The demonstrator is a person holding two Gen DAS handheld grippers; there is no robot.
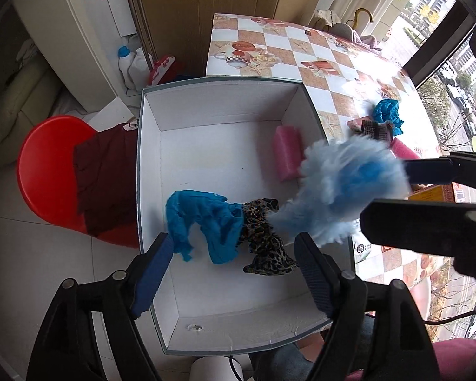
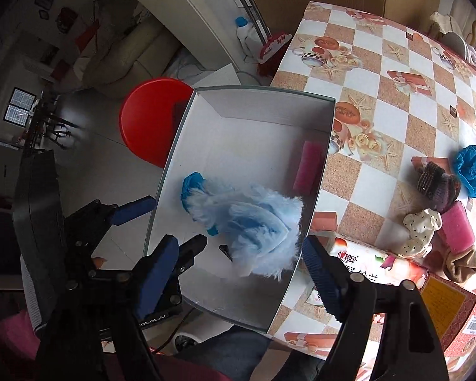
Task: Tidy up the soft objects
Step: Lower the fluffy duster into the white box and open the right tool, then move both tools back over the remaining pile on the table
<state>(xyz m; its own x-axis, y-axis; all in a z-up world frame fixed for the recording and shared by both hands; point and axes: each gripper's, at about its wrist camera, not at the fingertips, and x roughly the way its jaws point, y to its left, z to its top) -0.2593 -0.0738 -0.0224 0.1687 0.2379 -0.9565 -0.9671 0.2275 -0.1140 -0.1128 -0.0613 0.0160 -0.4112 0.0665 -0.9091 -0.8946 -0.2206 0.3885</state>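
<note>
A white open box (image 1: pixel 149 165) (image 2: pixel 168 171) holds a blue cloth (image 1: pixel 206 219), a leopard-print cloth (image 1: pixel 266 238) and a pink sponge (image 1: pixel 287 155) (image 2: pixel 309 166). A fluffy light-blue object (image 1: pixel 339 187) (image 2: pixel 254 222) is blurred in mid-air over the box's right side, just ahead of my right gripper (image 2: pixel 238 260), whose jaws stand wide apart and empty. My left gripper (image 1: pixel 234 266) is open and empty above the box's near end; it shows in the right wrist view (image 2: pixel 161 222). On the table lie a blue cloth (image 2: pixel 471 170), a knitted brown item (image 2: pixel 436 184), a dotted cream item (image 2: pixel 420 230), a pink sponge (image 2: pixel 458 228) and a tan cloth (image 2: pixel 460 263).
The checkered table (image 2: pixel 380 73) stands right of the box. Printed cartons (image 2: pixel 444 304) sit at its near edge. A red stool (image 1: pixel 47 171) with a dark red cloth (image 1: pixel 104 177) stands left of the box. Bottles (image 1: pixel 127 63) and mop handles (image 1: pixel 139 22) stand behind.
</note>
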